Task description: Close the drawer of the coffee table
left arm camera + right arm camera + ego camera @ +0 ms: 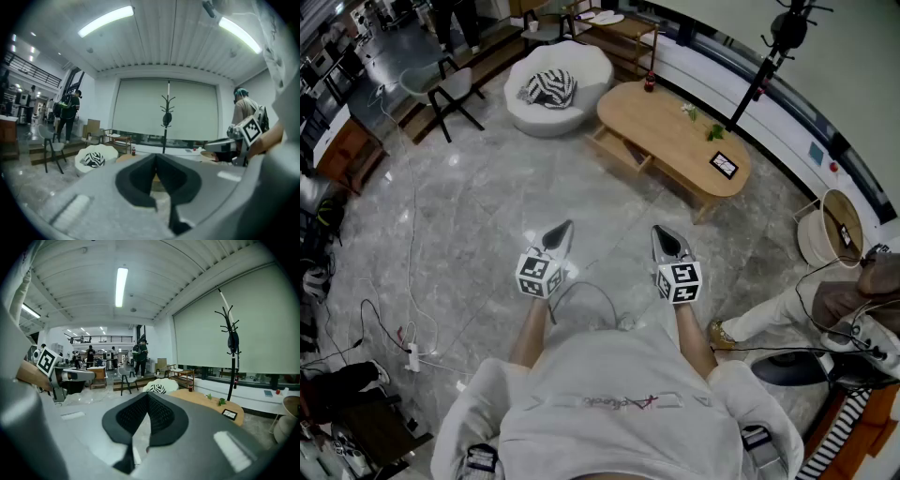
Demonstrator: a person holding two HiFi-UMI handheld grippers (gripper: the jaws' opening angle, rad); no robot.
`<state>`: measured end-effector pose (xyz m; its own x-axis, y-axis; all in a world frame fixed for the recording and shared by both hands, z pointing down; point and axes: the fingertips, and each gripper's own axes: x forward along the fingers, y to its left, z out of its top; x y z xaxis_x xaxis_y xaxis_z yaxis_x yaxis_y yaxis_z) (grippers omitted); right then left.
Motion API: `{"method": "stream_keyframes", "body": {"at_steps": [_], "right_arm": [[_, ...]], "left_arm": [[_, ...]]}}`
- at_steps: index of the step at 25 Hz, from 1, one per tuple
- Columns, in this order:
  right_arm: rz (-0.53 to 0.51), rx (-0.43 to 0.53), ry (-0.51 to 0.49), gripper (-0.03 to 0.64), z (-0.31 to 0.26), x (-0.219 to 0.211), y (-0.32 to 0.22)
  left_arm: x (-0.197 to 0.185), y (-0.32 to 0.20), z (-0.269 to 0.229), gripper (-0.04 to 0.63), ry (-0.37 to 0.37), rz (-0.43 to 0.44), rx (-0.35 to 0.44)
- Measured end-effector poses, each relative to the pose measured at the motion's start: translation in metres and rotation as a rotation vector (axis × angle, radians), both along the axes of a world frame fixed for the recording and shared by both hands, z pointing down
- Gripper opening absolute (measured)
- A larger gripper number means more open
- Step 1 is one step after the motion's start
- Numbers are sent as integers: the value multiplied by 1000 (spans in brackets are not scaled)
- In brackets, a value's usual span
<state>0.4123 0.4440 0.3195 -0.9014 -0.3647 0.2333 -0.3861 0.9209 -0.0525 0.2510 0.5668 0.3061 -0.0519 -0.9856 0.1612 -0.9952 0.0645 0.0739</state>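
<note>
Head view: left gripper (563, 228) and right gripper (660, 232) side by side over floor (478, 211), well apart from table (675, 141); drawer (622, 150) pulled out on table's near side.
Left gripper view: jaws pressed together, empty.
Right gripper view: jaws pressed together, empty; table ahead, to right.

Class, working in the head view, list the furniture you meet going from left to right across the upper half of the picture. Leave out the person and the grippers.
Grey chair → white seat → coffee table → round side table.
</note>
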Motion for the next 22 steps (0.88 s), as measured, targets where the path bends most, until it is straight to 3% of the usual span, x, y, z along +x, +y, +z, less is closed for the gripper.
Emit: {"method": "stream_keyframes", "body": {"at_steps": [22], "right_arm": [[52, -10, -16, 5, -4, -36, 16]], "left_arm": [[-40, 12, 3, 0, -19, 50, -4]]}}
